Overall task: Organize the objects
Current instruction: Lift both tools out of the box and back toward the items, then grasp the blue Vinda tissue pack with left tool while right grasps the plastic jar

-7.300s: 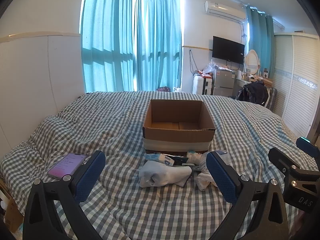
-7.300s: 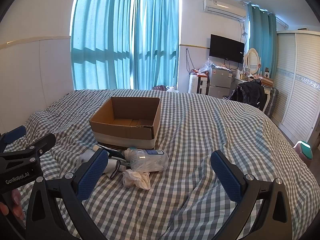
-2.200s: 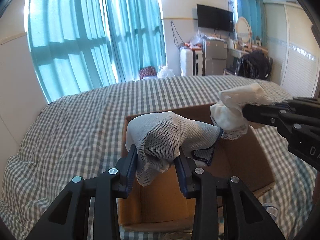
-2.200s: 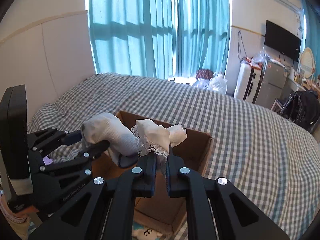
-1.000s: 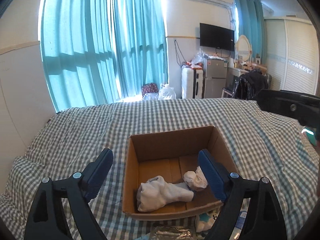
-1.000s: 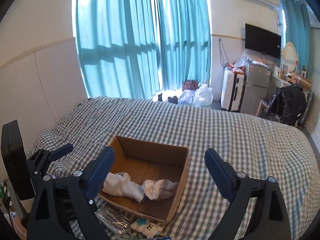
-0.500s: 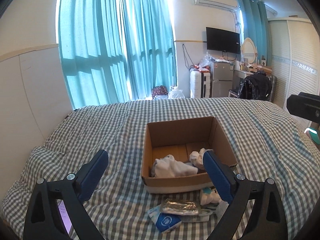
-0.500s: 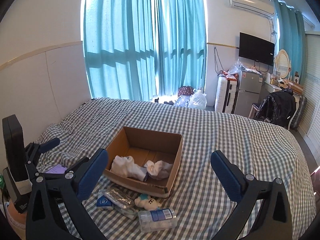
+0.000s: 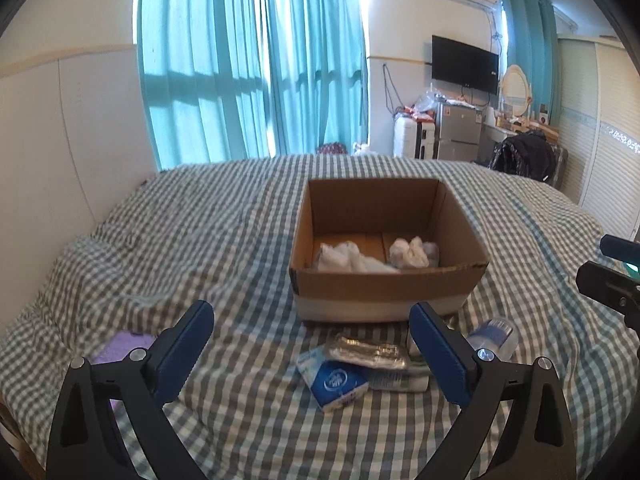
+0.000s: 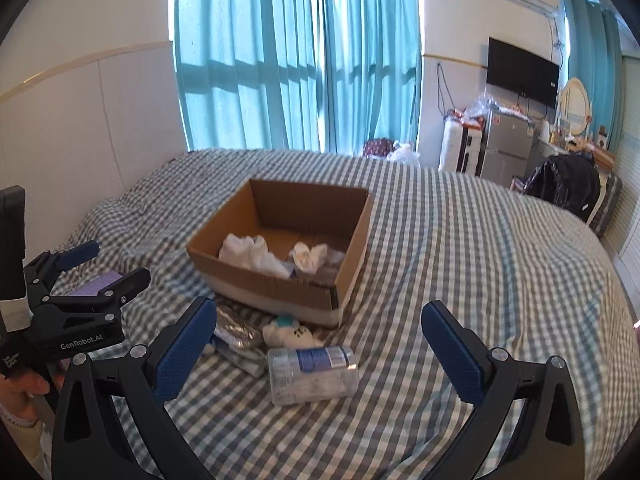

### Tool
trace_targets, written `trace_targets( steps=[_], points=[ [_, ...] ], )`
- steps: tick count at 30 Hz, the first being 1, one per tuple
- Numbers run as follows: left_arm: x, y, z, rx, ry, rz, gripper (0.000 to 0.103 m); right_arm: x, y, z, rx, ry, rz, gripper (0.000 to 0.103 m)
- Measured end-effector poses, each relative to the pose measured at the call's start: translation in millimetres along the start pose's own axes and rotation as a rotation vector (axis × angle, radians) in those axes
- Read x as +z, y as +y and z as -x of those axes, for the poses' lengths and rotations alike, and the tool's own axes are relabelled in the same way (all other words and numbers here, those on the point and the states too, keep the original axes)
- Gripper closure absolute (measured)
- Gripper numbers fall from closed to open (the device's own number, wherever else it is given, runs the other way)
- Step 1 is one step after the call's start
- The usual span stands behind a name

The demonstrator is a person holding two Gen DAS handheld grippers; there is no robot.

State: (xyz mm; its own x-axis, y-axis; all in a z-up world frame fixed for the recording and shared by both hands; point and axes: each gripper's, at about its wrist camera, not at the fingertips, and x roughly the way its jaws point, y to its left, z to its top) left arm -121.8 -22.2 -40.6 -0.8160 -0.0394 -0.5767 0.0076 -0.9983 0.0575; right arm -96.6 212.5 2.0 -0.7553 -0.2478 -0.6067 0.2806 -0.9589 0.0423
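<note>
A cardboard box [image 9: 386,280] sits on the checked bed [image 9: 208,232], holding a white sock [image 9: 344,258] and a crumpled white cloth [image 9: 412,252]. Just before it lie a blue tissue pack [image 9: 336,382], a silver packet [image 9: 366,350], a small plush toy [image 10: 290,332] and a clear plastic bottle [image 10: 312,374]. The left hand-held gripper [image 9: 310,354] and right hand-held gripper [image 10: 320,350] hover spread wide, both empty.

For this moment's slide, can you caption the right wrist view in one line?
Open right gripper above a clear jar and plush toy before the cardboard box holding two white cloth items.
</note>
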Motion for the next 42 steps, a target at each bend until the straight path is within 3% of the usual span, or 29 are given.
trace_targets(
  steps=[10, 18, 24, 33, 34, 39, 40, 42],
  points=[
    [-52, -7, -60, 0.018, 0.174, 0.015, 0.002, -42, -1, -75, 0.027, 0.178, 0.005, 0.000],
    [-73, -12, -98, 0.006, 0.270, 0.021, 0.002, -57, -10, -110, 0.038, 0.252, -0.005, 0.000],
    [-83, -18, -115, 0.004, 0.310, 0.003, 0.002, -66, -10, -126, 0.054, 0.286, -0.021, 0.000],
    [-84, -10, -114, -0.033, 0.303, 0.055, 0.004, -77, -4, -135, 0.056, 0.319, -0.004, 0.000],
    [-85, -9, -114, -0.040, 0.307, 0.058, 0.005, -77, -4, -134, 0.056, 0.316, -0.001, 0.001],
    [-88, -14, -106, -0.071, 0.329, 0.048, 0.031, -79, -5, -124, 0.097, 0.313, -0.038, 0.008],
    [-89, -15, -104, -0.074, 0.328, 0.039, 0.041, -80, -4, -121, 0.093, 0.308, -0.037, 0.008],
    [-90, -16, -96, -0.081, 0.329, 0.028, 0.045, -80, -1, -114, 0.076, 0.300, -0.026, 0.008]
  ],
)
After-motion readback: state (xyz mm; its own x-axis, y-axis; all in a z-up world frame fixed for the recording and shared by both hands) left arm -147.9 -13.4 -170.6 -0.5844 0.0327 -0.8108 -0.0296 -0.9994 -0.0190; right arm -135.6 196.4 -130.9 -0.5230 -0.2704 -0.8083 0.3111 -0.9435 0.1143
